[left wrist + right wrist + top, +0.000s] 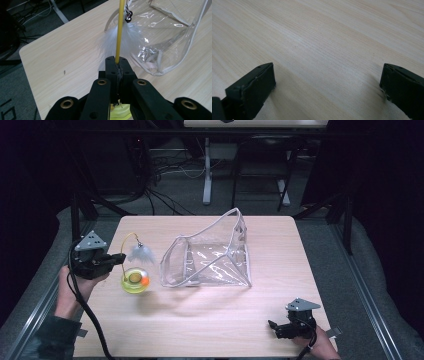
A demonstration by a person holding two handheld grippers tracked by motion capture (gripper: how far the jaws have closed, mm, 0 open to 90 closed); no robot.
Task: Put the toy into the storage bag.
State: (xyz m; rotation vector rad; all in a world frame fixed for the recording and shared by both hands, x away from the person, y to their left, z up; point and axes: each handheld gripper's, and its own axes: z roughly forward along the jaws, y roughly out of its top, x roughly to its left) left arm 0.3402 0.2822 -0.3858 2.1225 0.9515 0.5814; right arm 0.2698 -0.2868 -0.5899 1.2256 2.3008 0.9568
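The worktop (210, 320) carries a large clear plastic bag (210, 257), lying near its middle with the white-edged mouth turned toward the left. Just left of that mouth is a cat toy (135, 280): a yellow-green round base with an orange ball in it, a thin yellow wire (119, 30) arching up from it, and a white feather (141, 253) with a small bell hanging from the wire's end.

The left hand-held gripper (119, 258) is clenched on the yellow wire, its jaws pressed together around the stem in the left gripper view. The right hand-held gripper (272, 326) rests low over bare wood near the front right corner, jaws spread wide and holding nothing.

The step in hand looks like carrying the toy to the bag. Next, the right one would likely need to hold the mouth open while the left guides the toy inside, feather clear of the rim.
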